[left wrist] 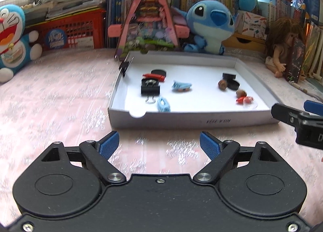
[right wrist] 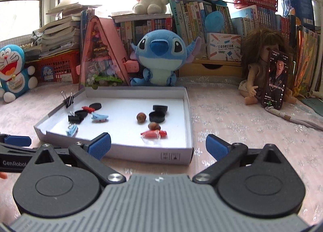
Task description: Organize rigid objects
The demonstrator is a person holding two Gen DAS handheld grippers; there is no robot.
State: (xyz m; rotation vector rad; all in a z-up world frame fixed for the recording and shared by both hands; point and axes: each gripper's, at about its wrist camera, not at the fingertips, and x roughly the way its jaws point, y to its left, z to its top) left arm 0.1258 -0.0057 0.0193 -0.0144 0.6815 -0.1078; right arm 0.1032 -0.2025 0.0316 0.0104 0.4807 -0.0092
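A: While both grippers hover short of the white tray (left wrist: 189, 117), where do the small things lie?

B: All inside the tray, ahead of the fingers. The left gripper (left wrist: 159, 144) is spread wide with nothing between its blue pads, pointing at the tray's near wall. From left to right in its view: a black binder clip (left wrist: 150, 89), a red clip (left wrist: 154, 76) just behind it against a black round lid (left wrist: 159, 72), a light blue hair clip (left wrist: 163, 105) near the front wall, and another blue hair clip (left wrist: 181, 86) towards the middle. Further right sit a brown nut (left wrist: 222, 84), two black caps (left wrist: 231, 80), a second nut (left wrist: 241, 93) and a red piece (left wrist: 244, 100).

A: And the right gripper?

B: The right gripper (right wrist: 158, 146) has its jaws parted and widening a little, empty, just before the tray's near right corner. The red piece (right wrist: 154, 133) lies nearest it, just inside the wall.

A: How are the edges and free space?

B: A small binder clip (right wrist: 68, 98) is clamped on the tray's far left wall. The tray's middle floor is bare. The pink-clothed table (left wrist: 60, 100) lies open left of the tray and also right of it, up to a doll (right wrist: 260, 66) holding a phone (right wrist: 275, 79). Plush toys and books line the back edge.
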